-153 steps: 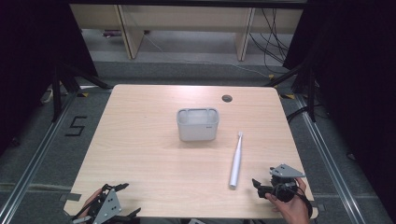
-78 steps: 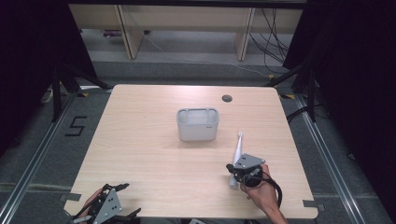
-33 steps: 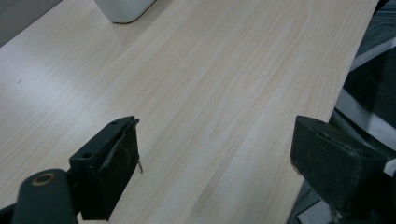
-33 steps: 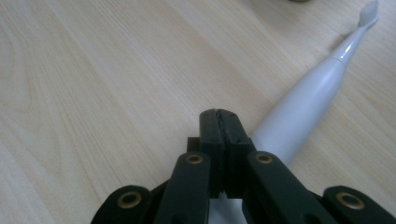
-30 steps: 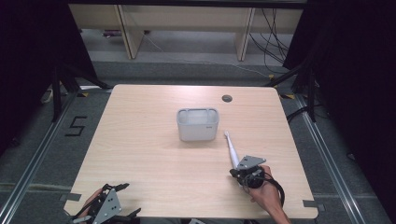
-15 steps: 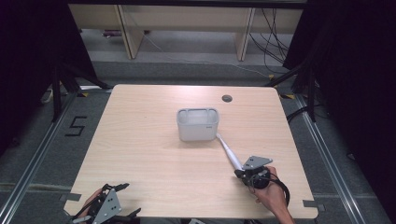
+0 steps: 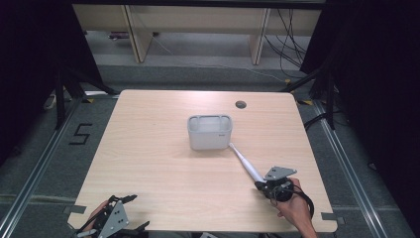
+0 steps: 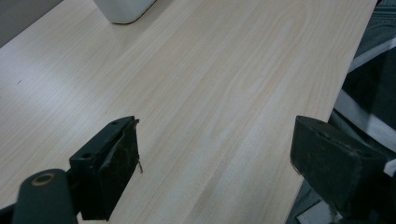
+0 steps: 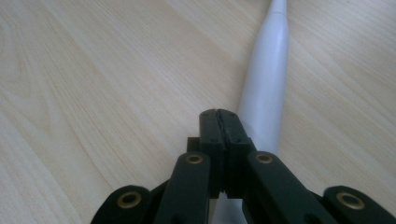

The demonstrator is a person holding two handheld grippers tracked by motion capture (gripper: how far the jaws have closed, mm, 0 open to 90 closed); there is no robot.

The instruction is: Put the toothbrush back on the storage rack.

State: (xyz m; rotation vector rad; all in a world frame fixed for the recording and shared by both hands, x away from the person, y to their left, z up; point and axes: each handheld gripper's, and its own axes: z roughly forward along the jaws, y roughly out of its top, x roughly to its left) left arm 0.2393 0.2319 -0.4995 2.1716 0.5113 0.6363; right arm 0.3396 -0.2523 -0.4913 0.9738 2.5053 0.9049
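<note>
L gripper (image 7: 111, 223) idles at the near-left table (image 7: 148, 168) edge, jaws wide open w/ nothing between them. Mid-table sits the white bin (image 7: 210, 132). The white tapered stick (image 7: 242, 162) lies slanted on the wood, thin tip just at the bin's near-right corner, thick end by my R gripper (image 7: 270, 186). R jaws are shut flat together, stick lying alongside, not pinched. To nudge well: stay low, push sideways gently, watch for rolling. The bin wall blocks the tip's way.

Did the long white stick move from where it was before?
Yes. The white stick has swung round: its far tip, which pointed up beside the white box, now reaches that box's near right corner, pushed by the right gripper.
</note>
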